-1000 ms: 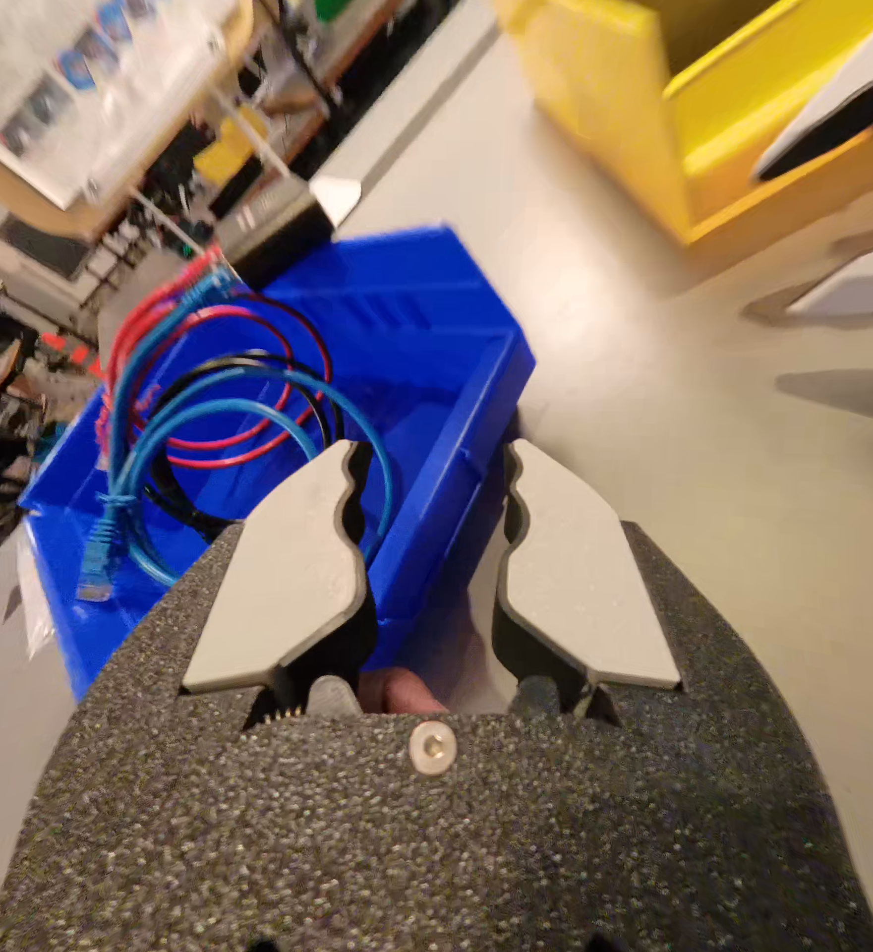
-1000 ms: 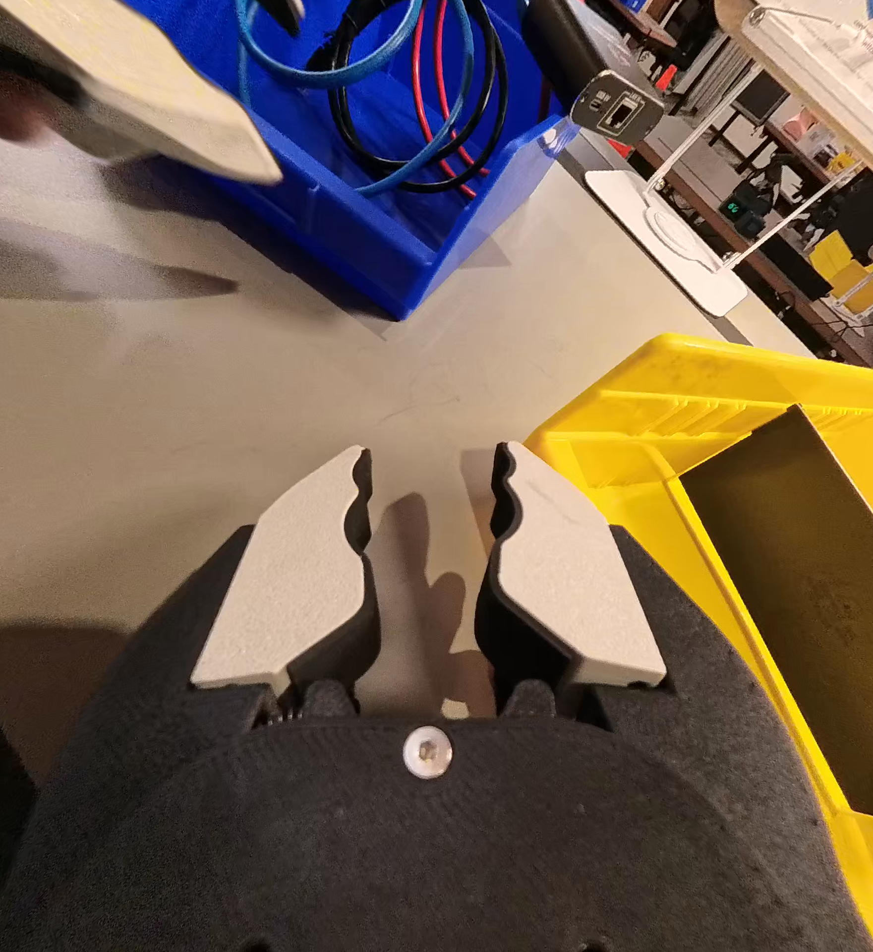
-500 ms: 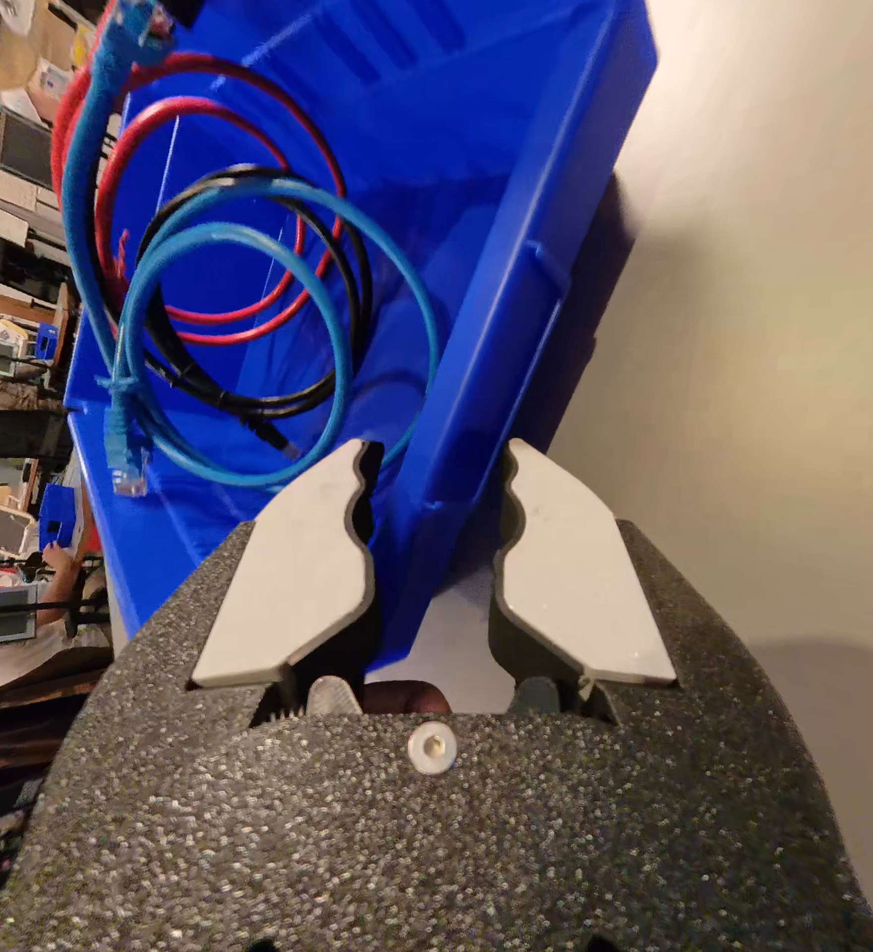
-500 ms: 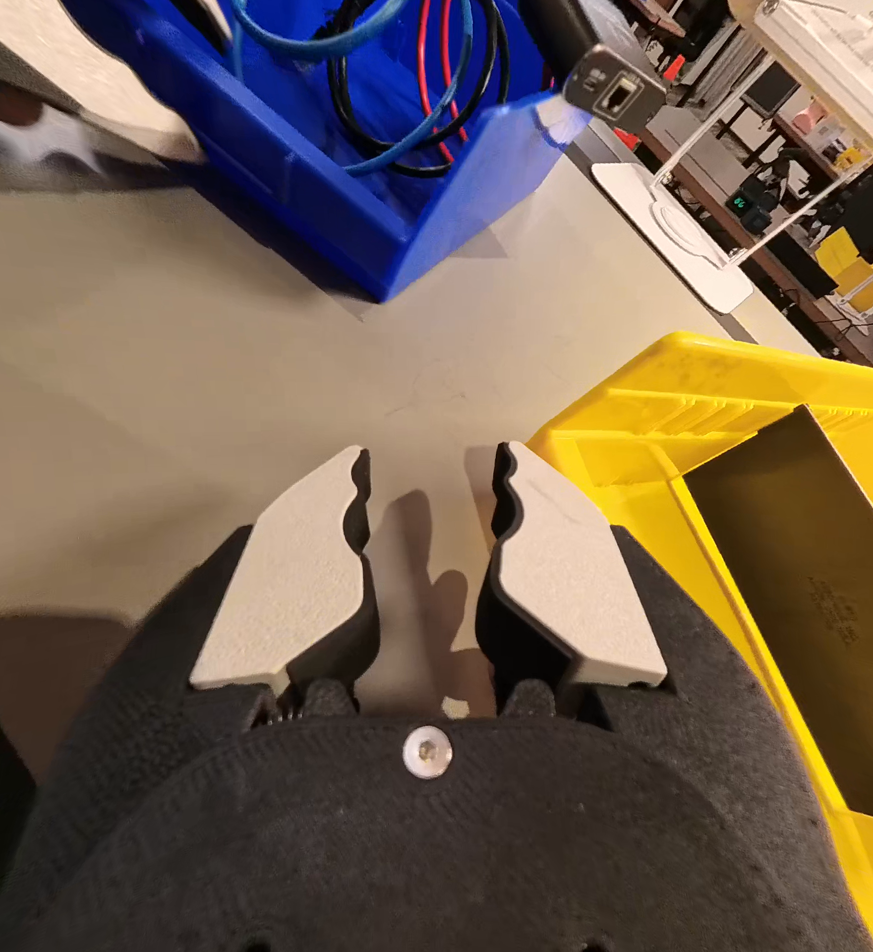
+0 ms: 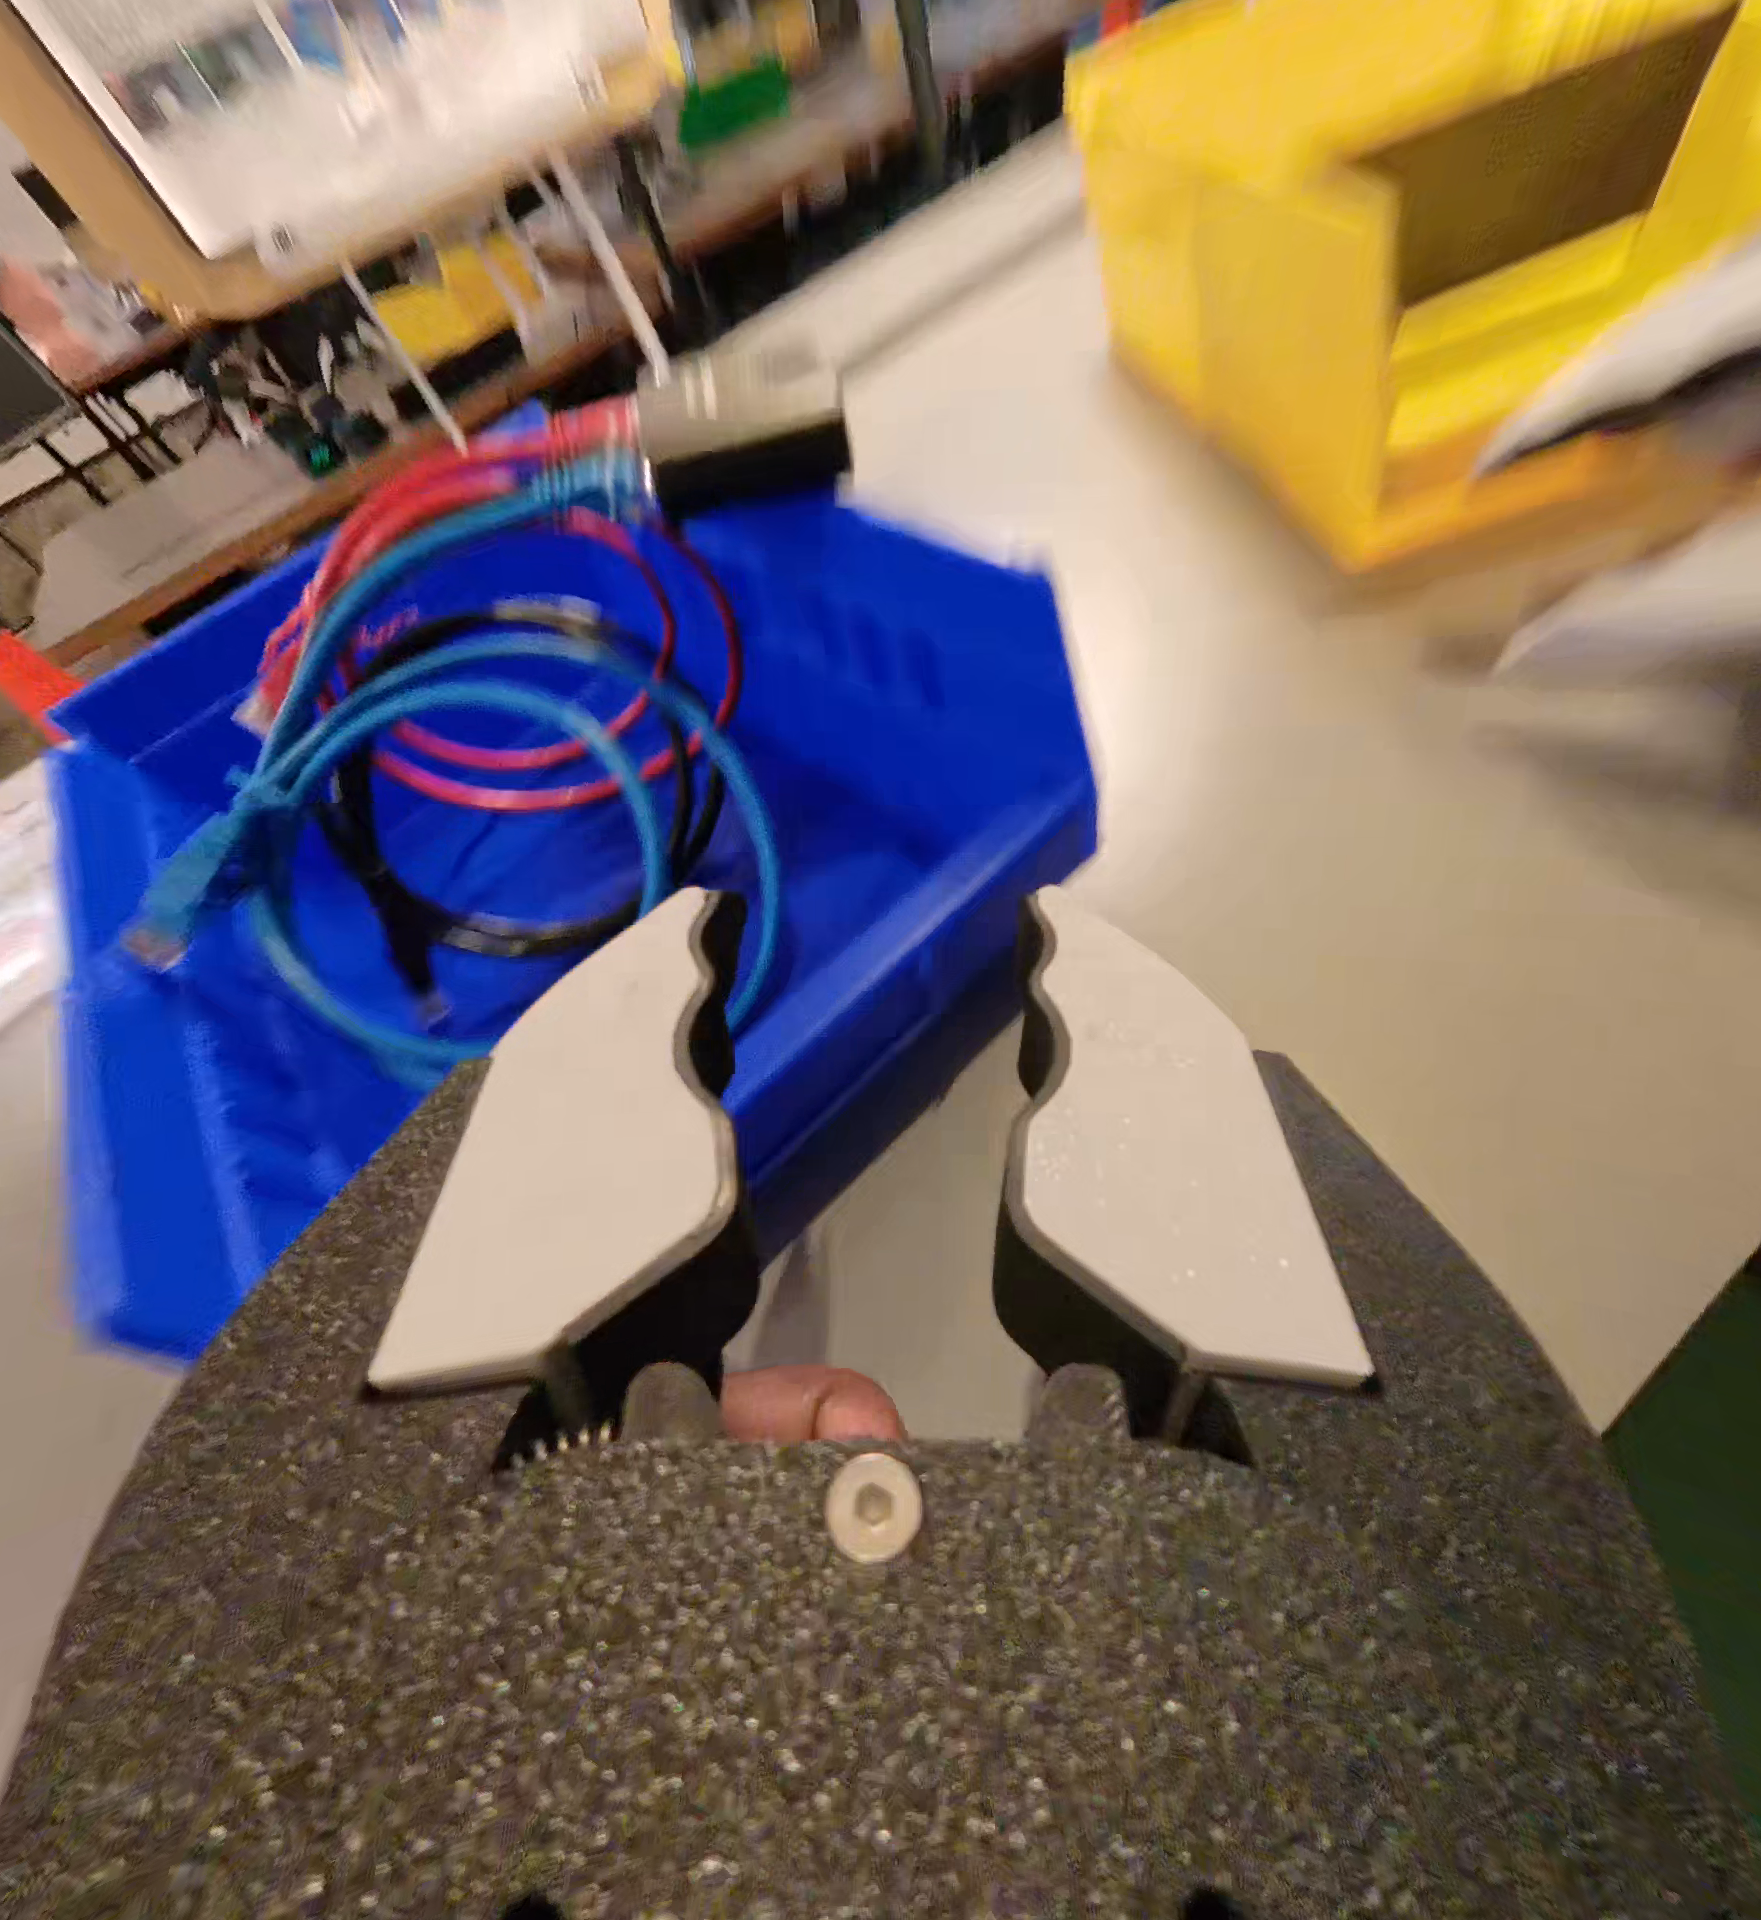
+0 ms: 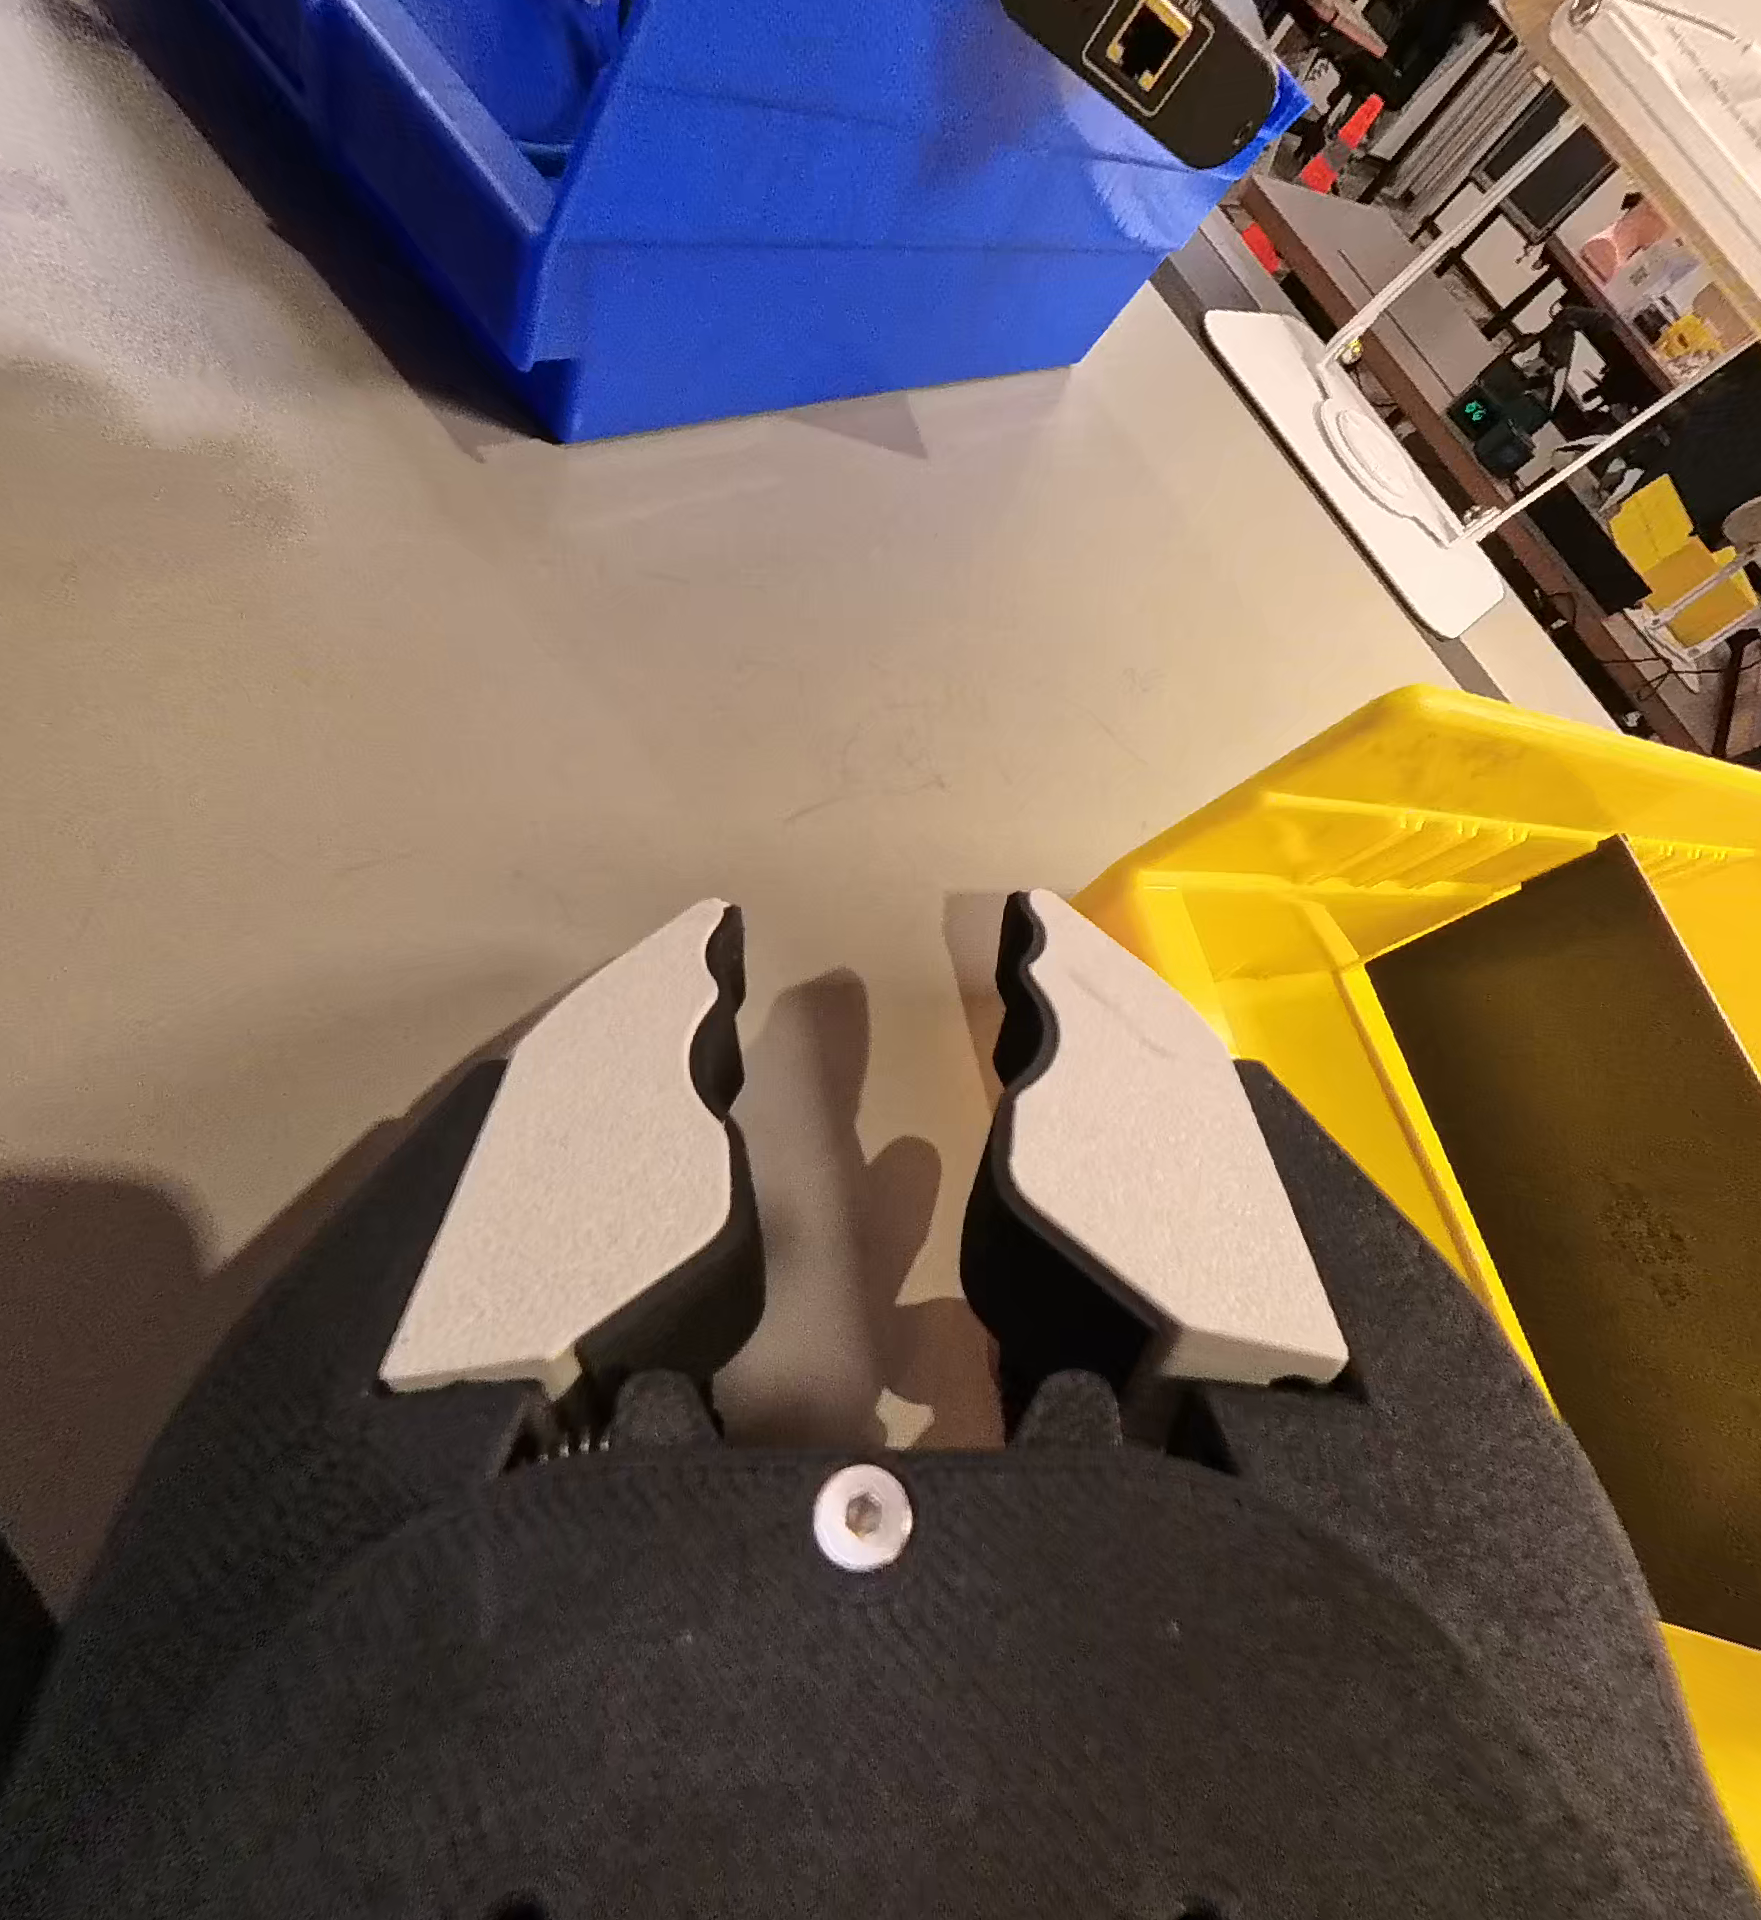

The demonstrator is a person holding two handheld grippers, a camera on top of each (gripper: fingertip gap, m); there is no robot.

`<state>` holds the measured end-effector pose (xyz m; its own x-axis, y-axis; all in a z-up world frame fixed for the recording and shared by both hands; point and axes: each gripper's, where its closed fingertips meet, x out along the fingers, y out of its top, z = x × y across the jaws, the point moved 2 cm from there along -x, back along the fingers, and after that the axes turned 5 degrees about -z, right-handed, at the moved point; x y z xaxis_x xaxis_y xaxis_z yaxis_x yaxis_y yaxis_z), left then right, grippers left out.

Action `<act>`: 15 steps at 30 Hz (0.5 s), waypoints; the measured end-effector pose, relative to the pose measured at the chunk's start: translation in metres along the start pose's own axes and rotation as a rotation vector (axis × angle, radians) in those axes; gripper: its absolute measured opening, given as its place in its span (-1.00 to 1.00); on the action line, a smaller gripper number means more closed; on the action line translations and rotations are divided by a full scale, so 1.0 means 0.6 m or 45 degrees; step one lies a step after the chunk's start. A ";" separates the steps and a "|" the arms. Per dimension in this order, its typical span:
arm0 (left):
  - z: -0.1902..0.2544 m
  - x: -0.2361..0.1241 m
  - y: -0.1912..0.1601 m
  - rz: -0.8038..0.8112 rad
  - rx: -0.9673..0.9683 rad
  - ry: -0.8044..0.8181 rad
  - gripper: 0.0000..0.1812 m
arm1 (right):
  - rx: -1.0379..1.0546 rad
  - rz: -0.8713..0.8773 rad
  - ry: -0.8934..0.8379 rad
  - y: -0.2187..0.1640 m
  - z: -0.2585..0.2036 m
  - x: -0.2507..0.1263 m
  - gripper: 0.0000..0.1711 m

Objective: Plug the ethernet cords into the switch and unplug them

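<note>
Left gripper [image 5: 871, 977] pulled back from blue bin [image 5: 907, 727] | both jaws spread, empty | cords [image 5: 502, 727] ahead-left of jaws | pinch a plug, not cable; switch [image 6: 1146, 62] beyond.

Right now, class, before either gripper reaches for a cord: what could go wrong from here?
1. The blue, red and black cords lie coiled together in the blue bin; lifting one may drag the others.
2. The switch perches on the bin's far rim; a tugged cord might tip it off.
</note>
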<state>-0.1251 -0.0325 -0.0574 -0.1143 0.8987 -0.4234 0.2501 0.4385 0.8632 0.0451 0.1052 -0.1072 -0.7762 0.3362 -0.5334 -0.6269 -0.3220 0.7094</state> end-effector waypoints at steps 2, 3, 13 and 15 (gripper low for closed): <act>0.020 0.017 0.042 0.193 -0.209 -0.030 -0.40 | 0.007 0.007 -0.002 0.001 0.001 -0.001 -0.45; 0.028 0.031 0.056 0.253 -0.310 -0.031 -0.39 | 0.011 0.012 -0.005 0.001 0.002 -0.002 -0.45; 0.031 0.143 0.053 0.016 -0.272 0.356 -0.38 | 0.034 0.037 0.013 0.003 0.004 -0.005 -0.45; 0.030 0.149 0.051 -0.013 -0.200 0.387 -0.42 | 0.039 0.037 0.018 0.003 0.004 -0.005 -0.45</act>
<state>-0.1106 0.0613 -0.0736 -0.4034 0.8450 -0.3511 0.0993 0.4219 0.9012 0.0463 0.1057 -0.1031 -0.7950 0.3146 -0.5187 -0.6020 -0.3040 0.7383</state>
